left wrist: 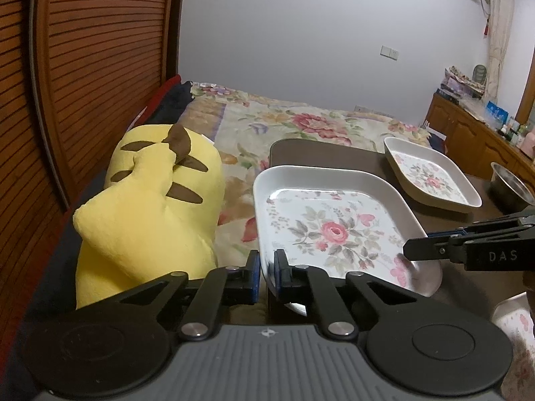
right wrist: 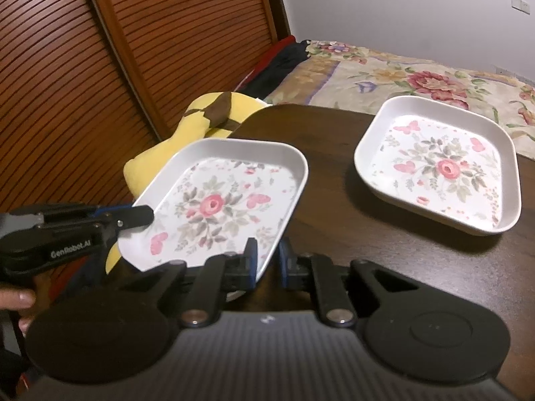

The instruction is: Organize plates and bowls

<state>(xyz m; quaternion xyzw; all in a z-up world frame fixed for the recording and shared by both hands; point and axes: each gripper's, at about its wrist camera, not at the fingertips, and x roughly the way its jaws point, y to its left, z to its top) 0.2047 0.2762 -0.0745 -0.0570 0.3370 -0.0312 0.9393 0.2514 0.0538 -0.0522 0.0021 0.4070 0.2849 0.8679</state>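
Both tools clamp the near floral dish (right wrist: 227, 200) by its rims, left tool (left wrist: 266, 272) and right tool (right wrist: 267, 260), overhanging the counter (right wrist: 334, 173) edge, second floral dish (right wrist: 441, 167) well apart.

Left gripper (left wrist: 266, 275) bottom centre, jaws clamped; right gripper (right wrist: 267, 267) bottom centre, clamped; a person's fingers (right wrist: 15, 299) lower left.
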